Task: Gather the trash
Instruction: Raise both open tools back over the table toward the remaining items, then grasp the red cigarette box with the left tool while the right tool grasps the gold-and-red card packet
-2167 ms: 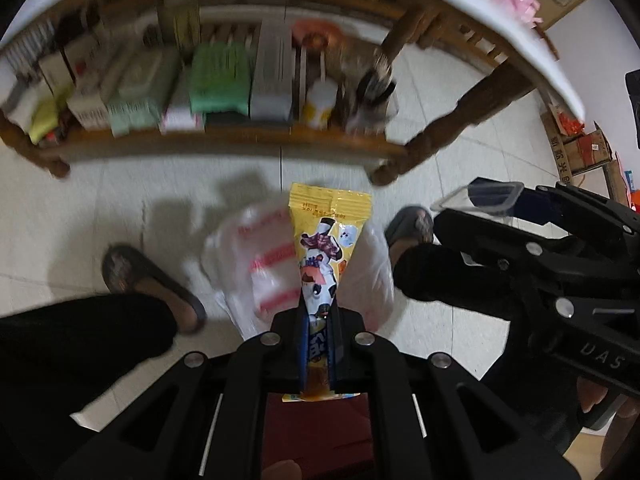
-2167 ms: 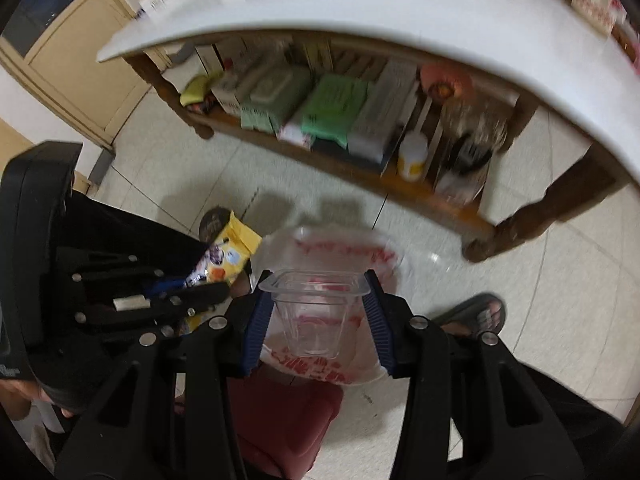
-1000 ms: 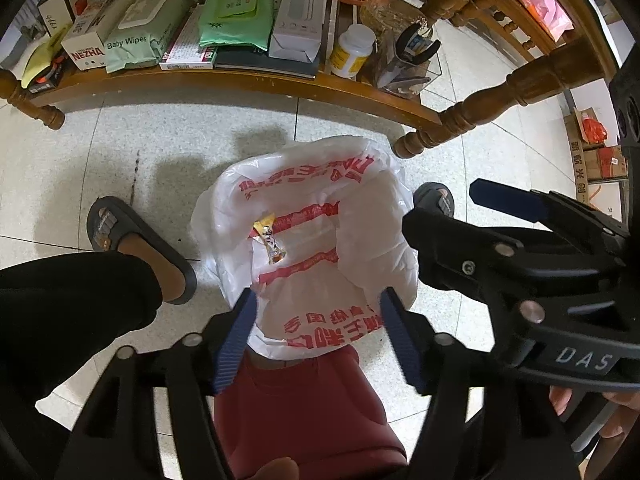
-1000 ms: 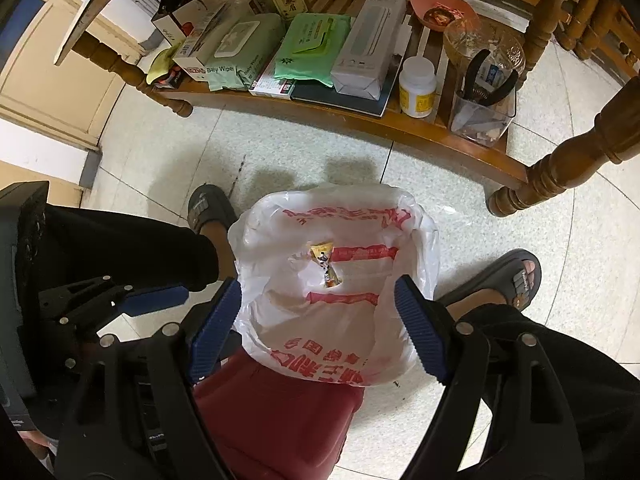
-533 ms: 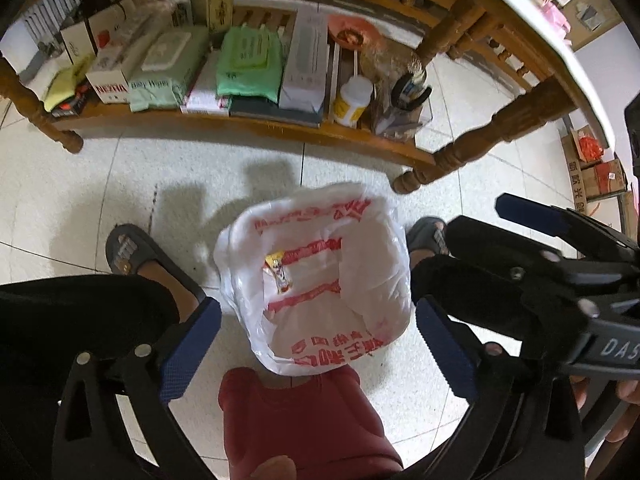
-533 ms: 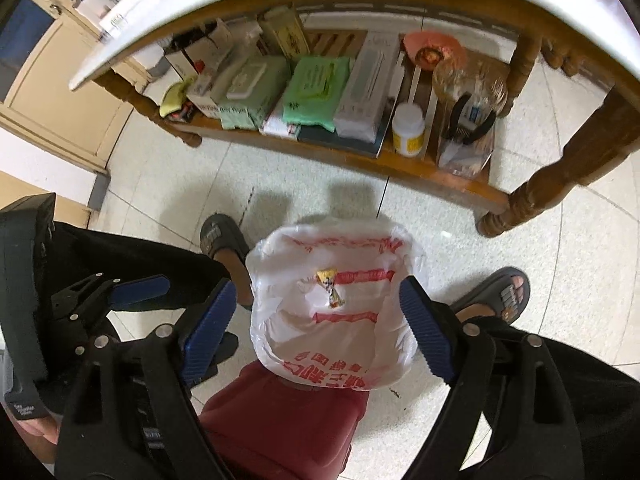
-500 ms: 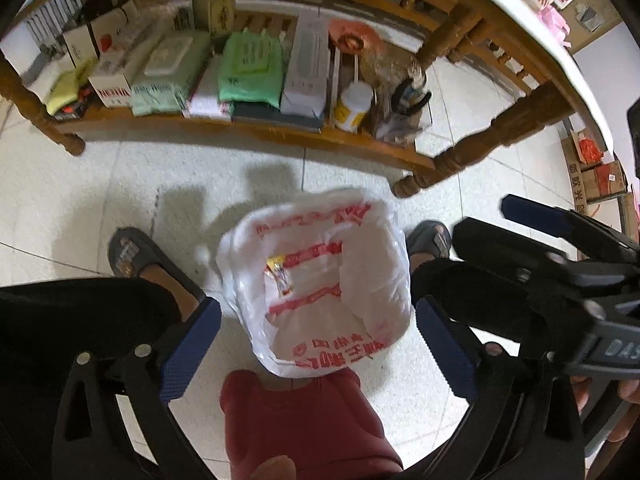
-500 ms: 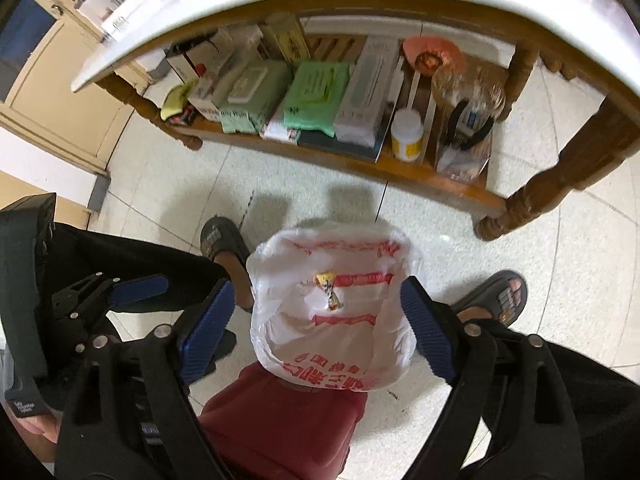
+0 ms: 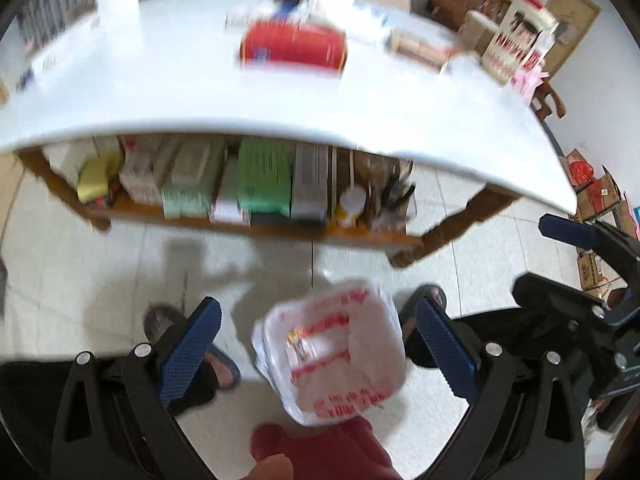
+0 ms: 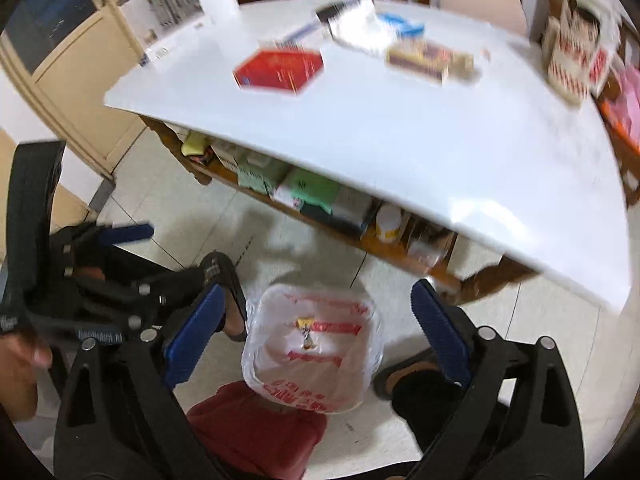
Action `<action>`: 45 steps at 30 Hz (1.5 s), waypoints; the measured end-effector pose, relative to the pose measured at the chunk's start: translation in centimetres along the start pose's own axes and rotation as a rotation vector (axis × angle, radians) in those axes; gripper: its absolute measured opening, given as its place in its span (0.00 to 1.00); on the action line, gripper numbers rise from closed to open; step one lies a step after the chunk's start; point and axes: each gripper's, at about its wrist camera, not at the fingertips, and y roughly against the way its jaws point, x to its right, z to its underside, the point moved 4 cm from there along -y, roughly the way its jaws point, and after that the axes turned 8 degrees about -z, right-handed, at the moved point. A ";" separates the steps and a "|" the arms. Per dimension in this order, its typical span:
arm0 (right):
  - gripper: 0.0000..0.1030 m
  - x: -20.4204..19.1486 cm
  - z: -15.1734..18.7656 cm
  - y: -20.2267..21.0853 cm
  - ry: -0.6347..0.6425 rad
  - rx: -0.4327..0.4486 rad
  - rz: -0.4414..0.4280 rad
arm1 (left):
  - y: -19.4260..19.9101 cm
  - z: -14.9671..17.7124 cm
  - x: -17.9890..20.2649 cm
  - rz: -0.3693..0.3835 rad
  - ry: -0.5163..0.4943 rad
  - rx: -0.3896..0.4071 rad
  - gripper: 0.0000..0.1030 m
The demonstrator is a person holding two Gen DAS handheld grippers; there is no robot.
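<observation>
Both claws point steeply down at the floor beside the white surface (image 10: pixel 460 152), each with its blue-padded jaws spread wide and nothing between them. On the left claw (image 9: pixel 316 348) the jaws have just been opening, and they frame the trash bag (image 9: pixel 352 356) from above without touching it; the right claw (image 10: pixel 316 332) has likewise just been opening, its pads clear of the bag (image 10: pixel 320 376) on either side. Seen from the right wrist, the left claw's black frame sits to the left of the bag, gripped by a hand (image 10: pixel 20 364) at the picture's edge.

Nearest the surface's front edge, the white bag with red print stands open on a dark red bin (image 10: pixel 256 424), between the person's two sandalled feet (image 10: pixel 224 280). A small yellow wrapper (image 10: pixel 307 330) lies inside the bag against its back wall. Under the surface, a wooden shelf (image 9: pixel 280 228) carries packets and boxes. On top of the surface lie a red box (image 10: pixel 280 69), blurred, and other packages.
</observation>
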 end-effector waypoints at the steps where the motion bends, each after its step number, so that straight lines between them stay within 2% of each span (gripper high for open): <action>1: 0.90 0.0 -0.7 0.5 0.022 0.003 0.007 | 0.3 -0.7 0.0 -0.002 -0.015 0.013 0.92; 7: 0.91 0.8 -5.7 3.0 0.130 0.014 0.033 | 2.5 -6.2 -1.0 -0.044 -0.124 0.100 0.92; 9: 0.91 1.3 -7.4 3.3 0.149 0.017 0.034 | 2.8 -7.8 -1.3 -0.032 -0.147 0.111 0.92; 13: 0.91 2.4 -10.4 3.3 0.180 0.016 0.046 | 2.7 -10.4 -1.6 -0.046 -0.166 0.129 0.92; 18: 0.91 3.9 -13.5 2.3 0.189 0.003 0.054 | 1.0 -12.8 -2.3 -0.047 -0.116 0.098 0.92; 26: 0.91 6.2 -17.5 0.5 0.210 -0.018 0.053 | -1.6 -15.0 -0.9 -0.044 -0.091 0.067 0.92; 29: 0.91 7.0 -18.5 0.0 0.229 -0.030 0.072 | -2.4 -15.6 -1.6 -0.050 -0.045 0.043 0.92; 37: 0.91 9.6 -21.2 -2.7 0.254 -0.071 0.041 | -5.1 -16.2 -0.6 -0.031 0.024 -0.026 0.93; 45: 0.91 11.3 -22.0 -4.7 0.267 -0.098 0.021 | -6.9 -16.6 -0.6 -0.093 0.053 -0.059 0.93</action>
